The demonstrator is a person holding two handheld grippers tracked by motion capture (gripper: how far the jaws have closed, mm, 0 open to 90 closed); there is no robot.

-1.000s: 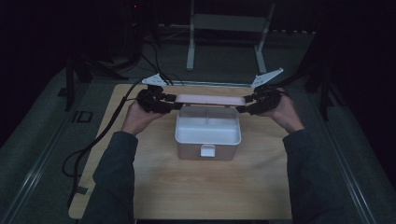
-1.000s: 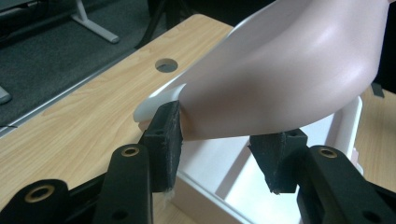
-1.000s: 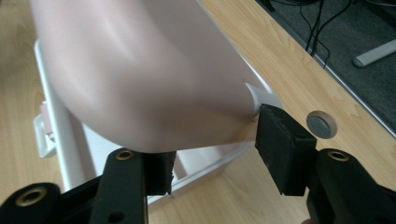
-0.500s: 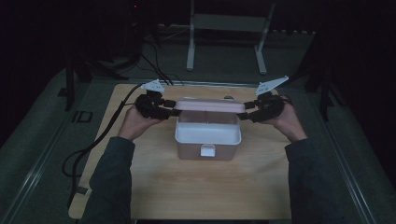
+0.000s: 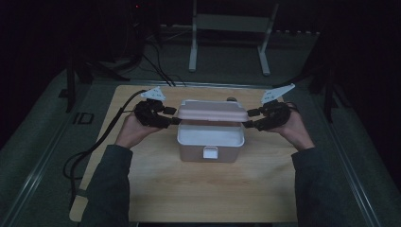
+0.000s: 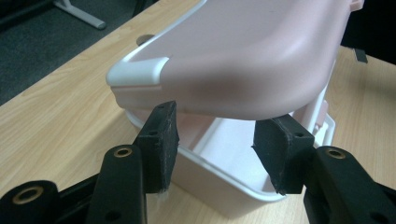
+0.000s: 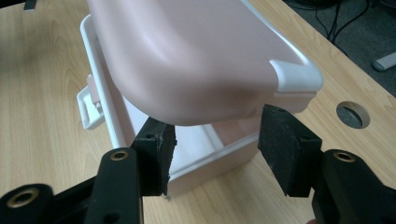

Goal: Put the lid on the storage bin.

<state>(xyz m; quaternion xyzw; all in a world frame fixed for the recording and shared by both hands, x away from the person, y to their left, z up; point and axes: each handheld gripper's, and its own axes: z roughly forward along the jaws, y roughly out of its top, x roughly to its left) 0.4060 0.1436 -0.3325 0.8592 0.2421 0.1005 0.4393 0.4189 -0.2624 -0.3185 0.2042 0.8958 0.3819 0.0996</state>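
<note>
The pink lid [image 5: 211, 111] now leans raised over the rear of the white box [image 5: 211, 144] mid-counter [image 5: 142, 189]. The left gripper [image 6: 215, 140] has just been opening; the right gripper [image 7: 215, 149] stands spread too, both fingers off the lid: released.

Your high view is dim and murky: the room beyond the wooden table [image 5: 189, 189] falls to near black. Both your gripper views are bright and evenly lit, with soft shadow under the pink lid [image 6: 243, 51] and slightly blurred near jaws.
</note>
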